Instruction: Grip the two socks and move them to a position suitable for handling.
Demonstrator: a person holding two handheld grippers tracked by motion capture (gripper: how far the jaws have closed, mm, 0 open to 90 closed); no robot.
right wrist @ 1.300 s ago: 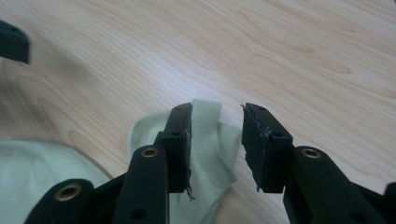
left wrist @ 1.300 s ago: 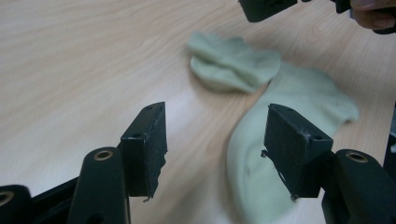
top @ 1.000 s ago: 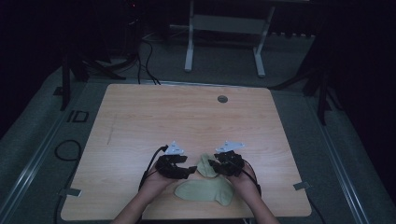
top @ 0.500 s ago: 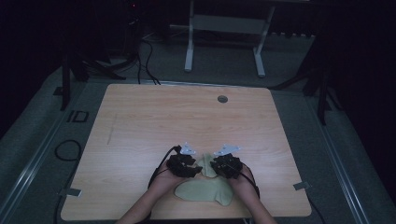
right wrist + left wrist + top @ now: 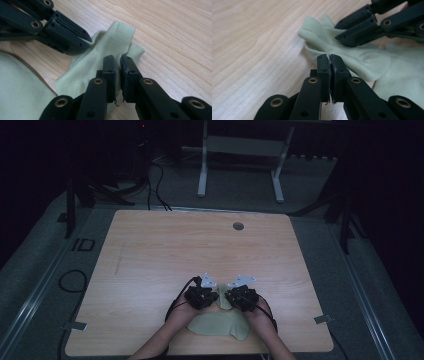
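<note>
A pale green knit cloth [image 5: 220,324] lies near the front edge of the wooden table [image 5: 150,250]. A narrow part of it runs up between my two grippers. My left gripper [image 5: 215,296] has just been closing and now pinches the cloth's edge [image 5: 362,60] at its tips [image 5: 329,57]. My right gripper [image 5: 228,296] has also just been closing and is shut on a fold of the same cloth [image 5: 85,67] at its tips [image 5: 119,60]. The two grippers sit almost tip to tip: the right gripper [image 5: 336,32] shows in the left gripper view and the left gripper [image 5: 83,46] in the right gripper view.
A round grommet hole [image 5: 238,226] sits near the table's far edge. Behind the table stands a metal frame [image 5: 240,145], and cables [image 5: 70,282] lie on the dark floor at the left. The cloth reaches close to the front edge.
The left hand has moved right toward the right gripper, so the two now sit close together over the cloth's far part. The right hand has stayed about where it was.
</note>
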